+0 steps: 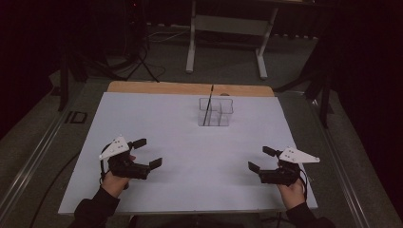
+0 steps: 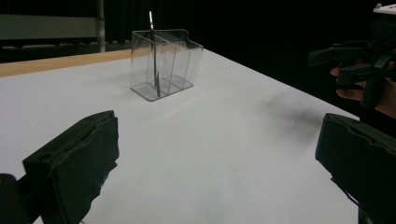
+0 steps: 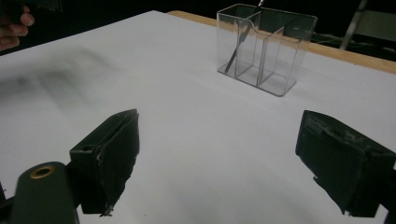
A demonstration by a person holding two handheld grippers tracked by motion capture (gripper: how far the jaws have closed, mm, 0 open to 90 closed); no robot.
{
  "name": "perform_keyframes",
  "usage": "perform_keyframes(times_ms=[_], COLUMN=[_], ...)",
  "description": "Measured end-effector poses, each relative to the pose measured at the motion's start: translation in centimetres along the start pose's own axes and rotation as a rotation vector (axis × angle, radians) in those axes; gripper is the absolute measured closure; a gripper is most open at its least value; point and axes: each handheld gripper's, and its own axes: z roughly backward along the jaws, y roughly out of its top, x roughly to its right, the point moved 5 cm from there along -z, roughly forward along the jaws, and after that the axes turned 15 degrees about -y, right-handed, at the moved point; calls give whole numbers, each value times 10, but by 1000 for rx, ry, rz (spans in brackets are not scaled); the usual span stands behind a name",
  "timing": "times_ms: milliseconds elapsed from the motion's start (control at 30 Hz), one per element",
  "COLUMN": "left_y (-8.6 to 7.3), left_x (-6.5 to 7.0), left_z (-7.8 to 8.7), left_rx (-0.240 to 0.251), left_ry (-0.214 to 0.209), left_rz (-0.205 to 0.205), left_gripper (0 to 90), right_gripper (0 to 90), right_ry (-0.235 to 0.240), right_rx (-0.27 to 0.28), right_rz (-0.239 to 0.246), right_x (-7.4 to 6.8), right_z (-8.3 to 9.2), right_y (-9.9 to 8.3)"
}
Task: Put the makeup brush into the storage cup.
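A clear plastic organizer [image 1: 216, 112] with several compartments stands on the white table sheet [image 1: 185, 142], toward the far middle. A thin dark stick [image 1: 207, 105] stands upright in its left compartment. The organizer [image 2: 164, 63] and stick [image 2: 154, 56] appear ahead in the left gripper view, and the organizer [image 3: 264, 46] and stick [image 3: 237, 42] ahead in the right gripper view. My left gripper [image 1: 147, 153] rests near the front left, open and holding nothing. My right gripper [image 1: 259, 159] sits near the front right, open and holding nothing. The right gripper [image 2: 343, 63] is also seen far right in the left gripper view.
A wooden table edge [image 1: 190, 88] shows beyond the white sheet. A white-legged bench or table frame [image 1: 228, 28] stands on the floor behind. A dark tripod [image 1: 140, 52] and cables lie at the back left. Dark surroundings flank both sides.
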Motion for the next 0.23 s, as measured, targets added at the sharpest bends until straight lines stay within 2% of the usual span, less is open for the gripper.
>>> perform_keyframes(times_ms=[233], left_y=[-1], left_x=[0], left_z=[-1], left_rx=[-5], left_ry=[-2], left_rz=[-3], left_gripper=[2], right_gripper=[134], right_ry=[-19], right_rx=[-9], right_rz=[14], right_x=[3], right_z=[-2], right_y=[-2])
